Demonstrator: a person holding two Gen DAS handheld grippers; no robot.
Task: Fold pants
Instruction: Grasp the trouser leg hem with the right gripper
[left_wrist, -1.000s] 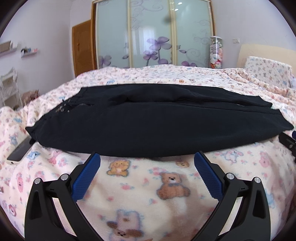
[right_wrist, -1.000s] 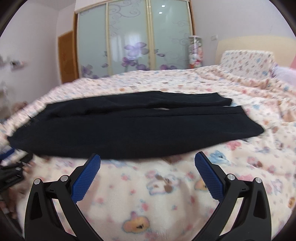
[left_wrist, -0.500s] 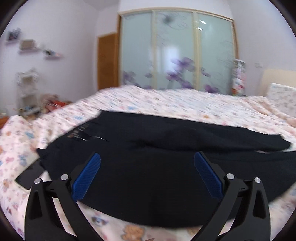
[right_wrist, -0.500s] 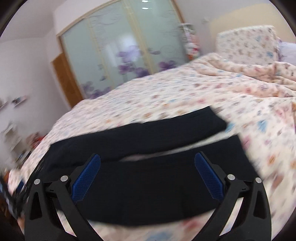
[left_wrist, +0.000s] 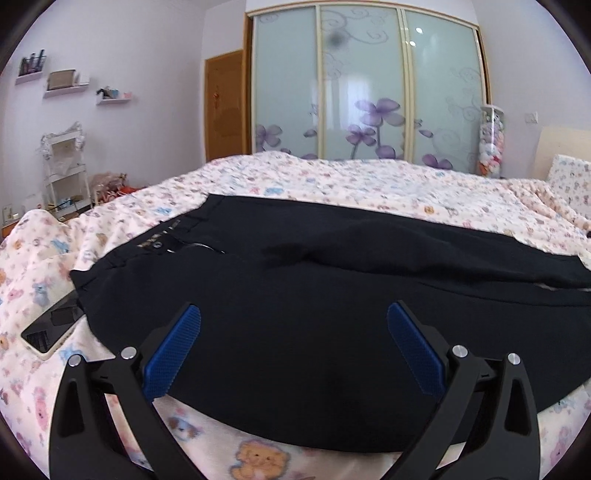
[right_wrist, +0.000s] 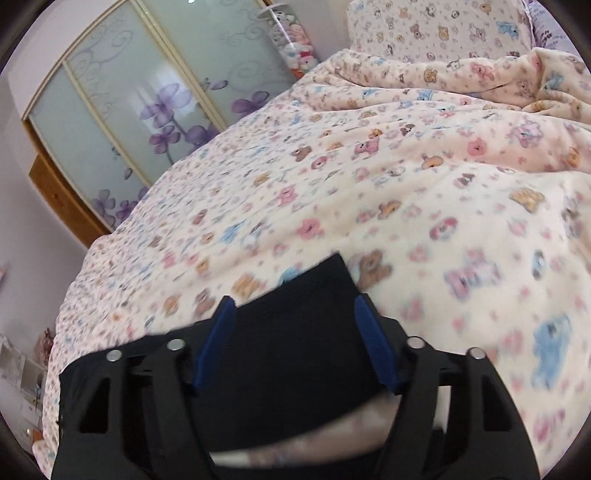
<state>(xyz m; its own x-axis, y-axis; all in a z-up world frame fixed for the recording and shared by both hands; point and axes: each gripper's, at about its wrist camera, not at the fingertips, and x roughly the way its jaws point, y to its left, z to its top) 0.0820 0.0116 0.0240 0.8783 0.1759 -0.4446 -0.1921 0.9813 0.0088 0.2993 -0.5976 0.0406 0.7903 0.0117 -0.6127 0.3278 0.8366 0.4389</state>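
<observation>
Two views, both partial: black pants (left_wrist: 314, 295) lie flat on the bed (left_wrist: 369, 184), far end cut off at the left view's edge; a phone (left_wrist: 51, 328) is partly under the waistband. Right view is blurred. Tall clear jar (left_wrist: 490, 142) holds soft toys. Left hand-held gripper (left_wrist: 293, 325) gapes wide over the cloth; right hand-held gripper (right_wrist: 293, 310), at the hem, has just been closing, pants between its fingers, unclear if pinched.

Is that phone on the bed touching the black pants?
Touching. In the left wrist view the phone lies on the blanket with its upper corner tucked under the waist edge of the pants, no gap between them.
</observation>
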